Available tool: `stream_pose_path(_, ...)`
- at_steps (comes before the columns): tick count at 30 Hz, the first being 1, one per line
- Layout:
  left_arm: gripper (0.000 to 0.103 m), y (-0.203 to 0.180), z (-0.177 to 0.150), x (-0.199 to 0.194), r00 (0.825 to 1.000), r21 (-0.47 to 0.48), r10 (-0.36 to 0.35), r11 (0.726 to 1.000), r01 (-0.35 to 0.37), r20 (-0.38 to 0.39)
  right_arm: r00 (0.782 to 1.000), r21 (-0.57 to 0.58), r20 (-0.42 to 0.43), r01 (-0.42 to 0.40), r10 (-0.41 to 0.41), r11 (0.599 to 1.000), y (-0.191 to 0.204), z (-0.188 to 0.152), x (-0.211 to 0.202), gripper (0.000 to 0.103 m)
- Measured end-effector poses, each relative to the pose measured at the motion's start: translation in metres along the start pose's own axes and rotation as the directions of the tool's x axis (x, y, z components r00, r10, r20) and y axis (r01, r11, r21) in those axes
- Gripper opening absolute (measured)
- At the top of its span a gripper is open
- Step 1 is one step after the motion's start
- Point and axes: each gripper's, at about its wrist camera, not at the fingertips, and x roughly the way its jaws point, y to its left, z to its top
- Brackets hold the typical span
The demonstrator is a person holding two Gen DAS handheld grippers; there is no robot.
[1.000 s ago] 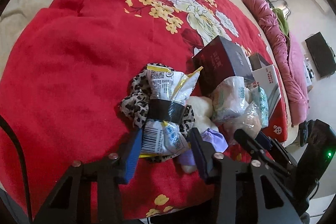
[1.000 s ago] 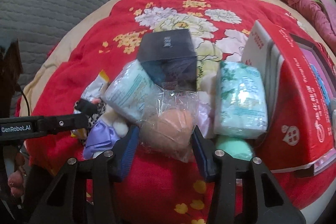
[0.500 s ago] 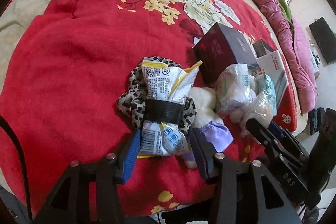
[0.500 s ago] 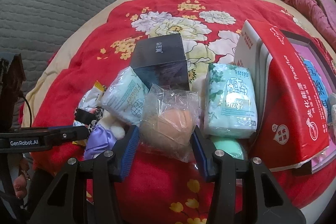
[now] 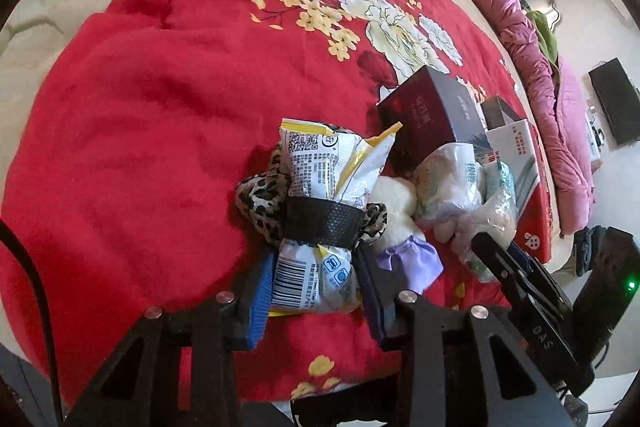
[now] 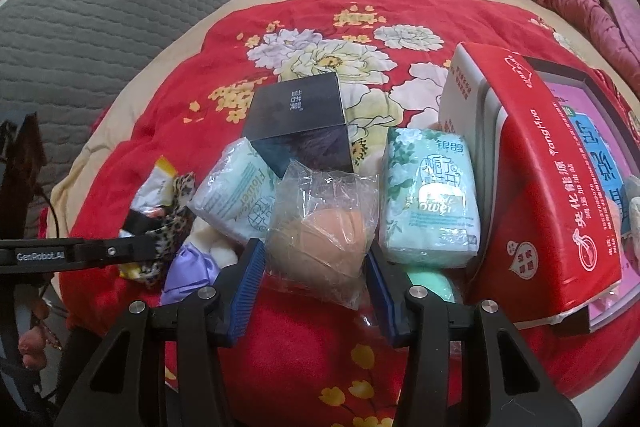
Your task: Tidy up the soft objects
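A pile of soft things lies on a red flowered blanket (image 5: pixel 160 115). My left gripper (image 5: pixel 314 285) is shut on the near end of a white and yellow snack pack (image 5: pixel 320 195) bound with a black band, which lies on a leopard-print cloth (image 5: pixel 260 195). My right gripper (image 6: pixel 314 277) is shut on a clear bag holding a peach-coloured sponge (image 6: pixel 328 239). A white plush with purple cloth (image 5: pixel 400 227) lies between them. Two tissue packs (image 6: pixel 240 203) (image 6: pixel 432 195) flank the clear bag.
A dark box (image 6: pixel 300 119) stands behind the pile. A red and white carton (image 6: pixel 532 171) lies on a pink book at the right. A mint-green object (image 6: pixel 428 281) lies under the right tissue pack. A grey quilted headboard (image 6: pixel 100 19) and folded clothes lie beyond.
Both grippers keep their hold. The left wrist view has shifted slightly over the pile; the right wrist view has drawn back and risen a little, showing more of the bed.
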Motion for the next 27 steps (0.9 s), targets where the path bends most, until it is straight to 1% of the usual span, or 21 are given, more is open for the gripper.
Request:
stream_pose_path(1,0.04,0.002,-0.001,-0.001,1.0,-0.005,-0.011,1.0,0.011,0.0,1.0,0.001,0.0,-0.003,0.003,1.0,0.0,0.0,0.0,0.051)
stream_pose_path(5,0.041,0.006,-0.004,0.001,1.0,0.003,0.019,1.0,-0.019,-0.014,1.0,0.001,0.0,-0.007,0.007,1.0,0.0,-0.001,-0.001,0.051)
stream_pose_path(9,0.043,0.006,-0.01,-0.004,1.0,0.02,0.015,1.0,-0.015,-0.012,1.0,-0.003,0.001,-0.013,0.013,1.0,0.0,-0.001,-0.003,0.051)
stream_pose_path(12,0.043,0.01,-0.014,-0.005,0.999,0.027,0.043,0.999,-0.043,-0.014,1.0,-0.001,-0.003,-0.018,0.018,1.0,0.0,-0.001,-0.002,0.051)
stream_pose_path(16,0.043,0.019,-0.016,-0.007,0.999,0.007,0.032,0.999,-0.032,-0.02,1.0,-0.007,0.003,-0.024,0.024,1.0,0.002,0.0,-0.004,0.051)
stream_pose_path(19,0.048,0.023,-0.017,-0.008,0.999,0.014,0.009,1.0,-0.009,-0.035,1.0,-0.008,0.001,-0.024,0.024,1.0,0.002,-0.001,-0.004,0.051)
stream_pose_path(22,0.049,0.025,-0.023,-0.008,0.998,0.043,0.023,0.999,-0.021,-0.051,1.0,-0.005,0.002,-0.024,0.024,1.0,0.001,-0.001,-0.004,0.051)
stream_pose_path(25,0.052,0.024,-0.027,-0.008,0.998,0.074,0.03,0.997,-0.026,-0.05,1.0,-0.003,0.003,-0.024,0.024,1.0,0.001,-0.001,-0.005,0.051)
stream_pose_path(27,0.052,0.025,-0.028,-0.004,0.997,0.077,0.042,0.996,-0.037,-0.058,1.0,-0.005,0.002,-0.024,0.024,1.0,0.002,-0.001,-0.005,0.051)
